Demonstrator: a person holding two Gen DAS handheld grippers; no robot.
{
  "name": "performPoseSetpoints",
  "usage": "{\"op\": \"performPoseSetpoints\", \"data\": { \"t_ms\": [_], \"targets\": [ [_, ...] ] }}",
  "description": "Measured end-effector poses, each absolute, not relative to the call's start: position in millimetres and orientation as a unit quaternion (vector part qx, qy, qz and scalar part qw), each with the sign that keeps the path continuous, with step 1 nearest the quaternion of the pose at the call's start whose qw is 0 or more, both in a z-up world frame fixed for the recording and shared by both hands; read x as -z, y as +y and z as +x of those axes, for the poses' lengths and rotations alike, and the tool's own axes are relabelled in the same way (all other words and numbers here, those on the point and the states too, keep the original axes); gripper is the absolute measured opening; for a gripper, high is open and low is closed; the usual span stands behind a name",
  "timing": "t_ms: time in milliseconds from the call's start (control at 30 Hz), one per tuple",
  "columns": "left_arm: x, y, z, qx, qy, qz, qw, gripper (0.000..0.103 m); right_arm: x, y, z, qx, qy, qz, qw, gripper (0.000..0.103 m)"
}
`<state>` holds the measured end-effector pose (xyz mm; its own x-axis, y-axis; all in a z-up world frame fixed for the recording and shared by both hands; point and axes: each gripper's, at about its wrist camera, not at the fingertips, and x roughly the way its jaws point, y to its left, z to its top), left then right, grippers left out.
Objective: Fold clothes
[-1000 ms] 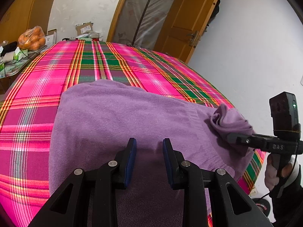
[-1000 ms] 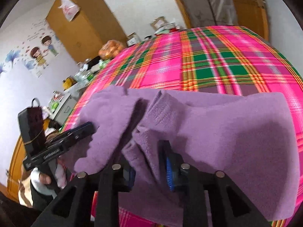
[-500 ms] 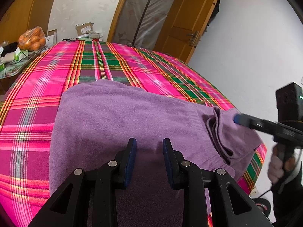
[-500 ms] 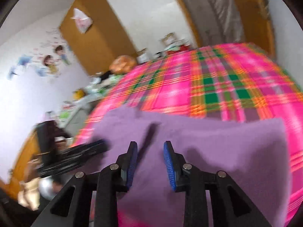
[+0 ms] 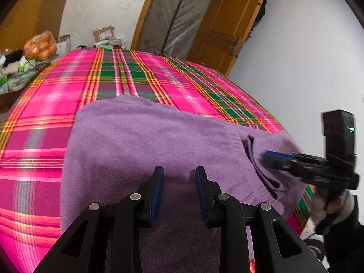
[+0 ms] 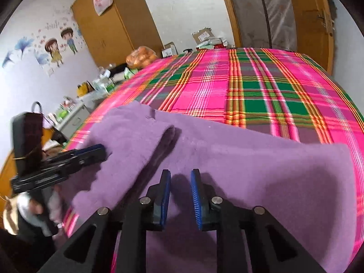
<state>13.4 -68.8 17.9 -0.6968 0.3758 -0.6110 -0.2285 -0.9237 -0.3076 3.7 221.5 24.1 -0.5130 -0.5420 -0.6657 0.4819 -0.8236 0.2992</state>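
Note:
A purple fleece garment [image 5: 147, 141] lies spread on the pink plaid bed cover [image 5: 56, 104]. Its right end is folded back into a thick flap [image 5: 268, 143]. My left gripper [image 5: 179, 170] hovers open just over the garment's near part, with nothing between its blue pads. In the left wrist view my right gripper [image 5: 267, 157] points at the flap from the right. The right wrist view shows my right gripper [image 6: 180, 173] above the garment [image 6: 250, 159]; its jaws are closing on empty air. At the cloth's left edge in that view is my left gripper [image 6: 101, 151].
A bag of oranges [image 5: 41, 45] and a cluttered side table [image 5: 13, 72] stand beyond the bed's far left corner. Cardboard boxes [image 5: 103, 31] sit behind the bed near a wooden door [image 5: 227, 22]. A white wall [image 5: 295, 68] runs along the bed's right side.
My right gripper let go of the bunched purple fold, which dropped flat onto the garment. It drew back a little and its jaws narrowed. The left gripper stayed still.

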Motion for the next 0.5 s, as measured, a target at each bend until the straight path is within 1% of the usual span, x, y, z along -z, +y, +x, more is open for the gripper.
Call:
{"op": "performPoseSetpoints", "data": {
  "t_ms": [67,167,267,400,467,500],
  "targets": [
    [-22.8,-60.4,15.0,-0.917,-0.088,-0.350,0.168,0.030,-35.3,249.5,13.3,0.883,-0.052,0.378,0.275,0.020],
    [-36.0,-37.9,15.5,-0.912,-0.085,-0.341,0.212,0.030,-49.4,301.0,27.2,0.906,-0.079,0.351,0.224,0.020],
    [-49.5,-5.3,10.6,-0.904,-0.074,-0.332,0.259,0.030,-52.3,338.5,24.9,0.914,-0.108,0.347,0.182,0.020],
    [-50.9,40.1,0.0,-0.886,-0.055,-0.343,0.308,0.030,-31.5,363.1,26.0,0.902,-0.118,0.385,0.153,0.020],
    [-41.1,59.7,-3.7,-0.874,-0.039,-0.364,0.320,0.030,-21.3,367.4,28.5,0.897,-0.118,0.396,0.153,0.014],
    [-35.5,66.3,-5.3,-0.868,-0.032,-0.377,0.322,0.030,-17.9,369.9,30.3,0.897,-0.119,0.396,0.156,0.014]
  ]
}}
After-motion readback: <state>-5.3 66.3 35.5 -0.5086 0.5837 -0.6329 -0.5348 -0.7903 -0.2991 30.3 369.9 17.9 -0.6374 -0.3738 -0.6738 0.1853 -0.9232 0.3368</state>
